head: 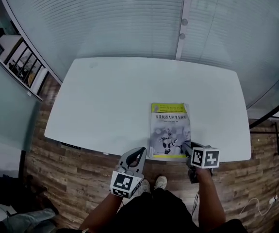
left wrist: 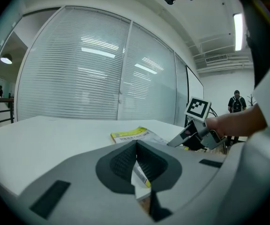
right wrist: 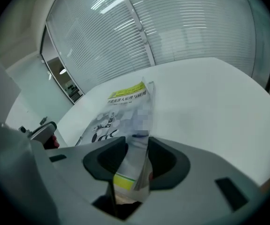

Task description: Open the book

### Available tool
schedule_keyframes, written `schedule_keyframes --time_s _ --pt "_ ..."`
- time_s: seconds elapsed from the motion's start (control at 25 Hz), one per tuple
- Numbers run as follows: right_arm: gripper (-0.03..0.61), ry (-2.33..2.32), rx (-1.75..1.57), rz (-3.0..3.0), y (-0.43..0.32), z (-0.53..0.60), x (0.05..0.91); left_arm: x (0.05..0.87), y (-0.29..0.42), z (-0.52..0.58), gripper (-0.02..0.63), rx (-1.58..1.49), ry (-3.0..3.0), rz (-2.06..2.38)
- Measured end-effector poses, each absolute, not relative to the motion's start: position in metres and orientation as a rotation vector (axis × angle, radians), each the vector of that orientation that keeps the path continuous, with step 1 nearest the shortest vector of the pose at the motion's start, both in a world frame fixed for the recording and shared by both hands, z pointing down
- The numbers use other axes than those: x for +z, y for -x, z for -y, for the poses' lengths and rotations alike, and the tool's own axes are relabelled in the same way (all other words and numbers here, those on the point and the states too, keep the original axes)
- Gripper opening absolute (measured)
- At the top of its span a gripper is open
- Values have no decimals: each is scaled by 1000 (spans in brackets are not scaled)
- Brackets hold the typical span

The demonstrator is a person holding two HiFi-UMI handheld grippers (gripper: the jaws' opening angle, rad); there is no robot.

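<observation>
The book (head: 169, 130) lies flat on the counter (head: 110, 101), against the near edge and right of its middle. Its long axis runs straight away from you toward the far edge, with the yellow title band at the far end. That puts the spine on your left and the free edge on your right.

Your right tongs (head: 188, 149) are at the book's near right corner. In the right gripper view they (right wrist: 135, 142) are clenched on a thin layer there, the cover and perhaps a few pages, though I cannot tell how many.

Your left tongs (head: 140, 153) are at the near left corner, on the spine side. In the left gripper view their tips (left wrist: 135, 144) meet, with the book's corner showing in the hollow behind them, so they look pinched on that corner.

The right tongs are the ones placed to do the opening. The hinge line is the spine, parallel to the long axis and to the left of your right tongs. I would judge that the cover has to rise and swing leftward over it, toward the counter's left edge, not toward you. If the left tongs lose the spine corner, the whole book will probably lift.
</observation>
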State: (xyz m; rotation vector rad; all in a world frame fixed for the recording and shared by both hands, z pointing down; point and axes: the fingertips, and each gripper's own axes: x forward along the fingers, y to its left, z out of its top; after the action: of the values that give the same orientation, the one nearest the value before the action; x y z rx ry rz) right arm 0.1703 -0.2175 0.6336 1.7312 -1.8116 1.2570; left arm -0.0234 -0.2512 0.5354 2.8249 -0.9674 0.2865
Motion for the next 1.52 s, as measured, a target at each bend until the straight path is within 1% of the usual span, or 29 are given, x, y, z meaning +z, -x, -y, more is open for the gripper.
schedule_keyframes --time_s 0.36,0.6,1.0,1.16,1.28,1.52 --pt "83 -1739 1095 1932 -176 218 622 539 11 242 11 347 -2792 1041" --pt "54 -1784 1047 2017 -175 216 610 540 13 236 11 374 -2748 1101" --pt "52 -1833 887 1953 -172 217 607 558 32 237 11 387 -2717 1089" --pt "57 -1867 860 1881 -172 216 611 556 44 243 11 393 -2739 1043" --pt "66 -1879 779 1826 -173 216 610 552 53 249 11 394 -2751 1018" --pt "51 -1902 624 1711 -168 220 602 554 77 257 11 390 -2742 997"
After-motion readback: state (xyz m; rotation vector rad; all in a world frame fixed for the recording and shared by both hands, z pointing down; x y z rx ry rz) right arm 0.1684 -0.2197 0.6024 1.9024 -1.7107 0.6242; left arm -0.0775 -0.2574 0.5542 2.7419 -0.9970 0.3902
